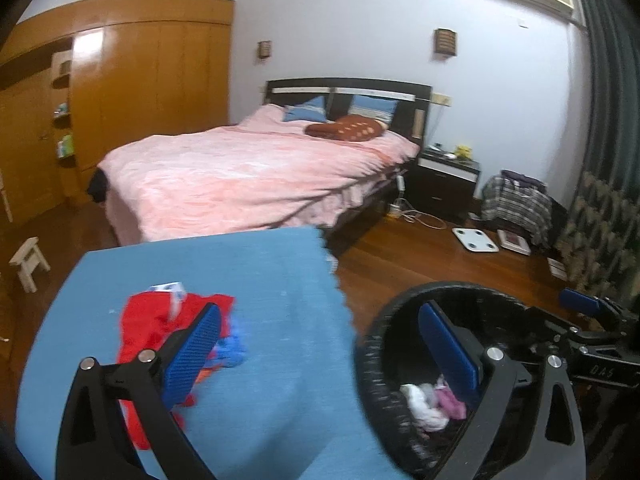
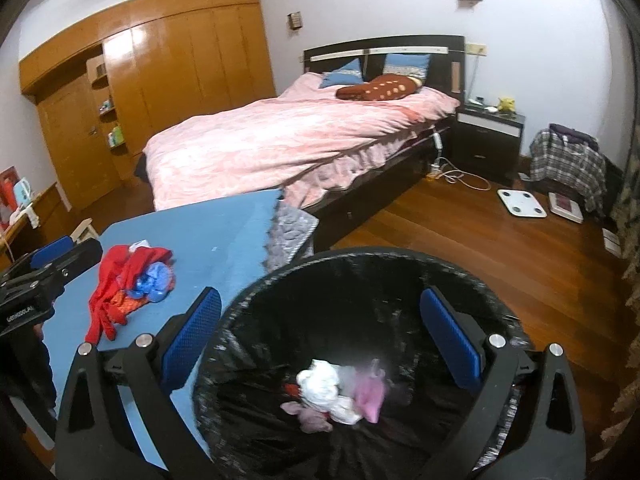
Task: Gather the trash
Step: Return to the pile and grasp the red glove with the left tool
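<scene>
A pile of red and blue trash wrappers point(image 1: 160, 324) lies on the blue-covered table point(image 1: 260, 280); it also shows in the right wrist view point(image 2: 132, 280). A black trash bin point(image 2: 360, 280) stands right of the table, with white and pink crumpled trash point(image 2: 340, 392) at its bottom; the bin also shows in the left wrist view point(image 1: 376, 344). My left gripper point(image 1: 324, 344) is open and empty, spanning the table's right edge and the bin. My right gripper point(image 2: 324, 332) is open and empty, above the bin's mouth.
A bed with a pink cover point(image 1: 248, 172) stands behind the table. A dark nightstand point(image 1: 444, 184), a white scale point(image 1: 476, 240) and a plaid bag point(image 1: 516, 204) are on the wood floor at right. A small white stool point(image 1: 28, 260) stands left.
</scene>
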Demonstrator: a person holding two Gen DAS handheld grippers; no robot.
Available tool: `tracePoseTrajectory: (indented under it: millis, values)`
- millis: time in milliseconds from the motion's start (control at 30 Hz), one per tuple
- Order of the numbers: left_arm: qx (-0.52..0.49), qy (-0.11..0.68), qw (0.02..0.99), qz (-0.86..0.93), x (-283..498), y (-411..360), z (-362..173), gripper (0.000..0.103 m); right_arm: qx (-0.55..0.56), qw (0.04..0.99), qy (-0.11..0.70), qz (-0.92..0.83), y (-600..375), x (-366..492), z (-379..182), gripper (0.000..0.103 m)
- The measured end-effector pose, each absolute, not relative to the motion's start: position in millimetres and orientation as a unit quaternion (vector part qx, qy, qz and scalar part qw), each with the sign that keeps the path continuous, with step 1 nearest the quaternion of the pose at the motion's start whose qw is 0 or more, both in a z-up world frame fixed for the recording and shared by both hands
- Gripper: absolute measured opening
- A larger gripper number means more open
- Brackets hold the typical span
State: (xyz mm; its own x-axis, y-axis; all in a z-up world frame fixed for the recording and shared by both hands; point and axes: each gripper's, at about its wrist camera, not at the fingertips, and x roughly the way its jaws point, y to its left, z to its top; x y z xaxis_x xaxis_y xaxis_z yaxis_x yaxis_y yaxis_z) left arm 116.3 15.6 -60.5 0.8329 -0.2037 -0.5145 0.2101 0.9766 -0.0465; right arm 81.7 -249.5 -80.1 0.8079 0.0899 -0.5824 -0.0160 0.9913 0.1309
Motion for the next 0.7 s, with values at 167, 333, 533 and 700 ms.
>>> tracePoseTrajectory:
  millis: [167,333,533,700]
  values:
    - [0.004,0.266,0.961,-0.069,117.5,53.0,-63.8,0.097,0.048,0.948,0.309,0.054,-219.6,98.3,-80.2,0.097]
    - [-0.002,0.269,0.963,-0.034,121.7,85.8,-70.0,0.097,0.042,0.947,0.310,0.078,-187.1,117.6,-82.1,0.097]
    - [-0.009,0.273,0.962,0.002,134.5,121.5,-78.6,0.097,0.031,0.945,0.309,0.104,-147.5,144.0,-85.7,0.097]
    - [-0.020,0.285,0.958,0.024,149.9,145.4,-92.8,0.096,0.022,0.943,0.309,0.117,-121.7,164.6,-90.6,0.097]
